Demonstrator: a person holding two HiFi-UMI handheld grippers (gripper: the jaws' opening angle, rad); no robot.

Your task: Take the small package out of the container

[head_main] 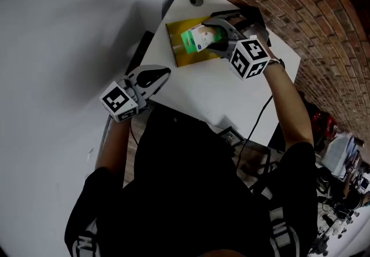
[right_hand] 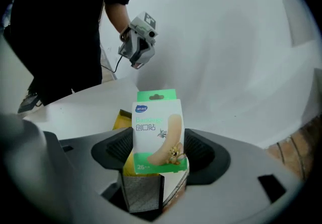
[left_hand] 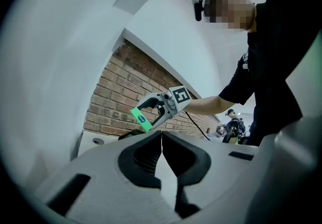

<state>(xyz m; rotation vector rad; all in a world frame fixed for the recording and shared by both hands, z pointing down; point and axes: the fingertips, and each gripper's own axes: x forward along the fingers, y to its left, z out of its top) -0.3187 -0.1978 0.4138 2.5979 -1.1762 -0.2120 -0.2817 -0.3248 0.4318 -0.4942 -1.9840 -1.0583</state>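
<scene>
A small white and green bandage package (head_main: 199, 39) stands between the pads of my right gripper (head_main: 211, 35), which is shut on it. In the right gripper view the package (right_hand: 157, 132) is upright, gripped on both side edges, and the yellow container (right_hand: 119, 120) shows behind and below it. In the head view the flat yellow container (head_main: 180, 52) lies on the white table (head_main: 231, 97), under the package. My left gripper (head_main: 163, 73) hovers over the table's near left edge, jaws shut and empty. In its own view the left gripper (left_hand: 162, 140) faces the lifted package (left_hand: 141, 119).
A brick wall (head_main: 300, 7) runs along the table's right side and a white wall stands to the left. A round grommet hole (head_main: 196, 0) sits at the table's far corner. A black cable (head_main: 260, 117) hangs off the near edge. A dark object lies behind the right gripper.
</scene>
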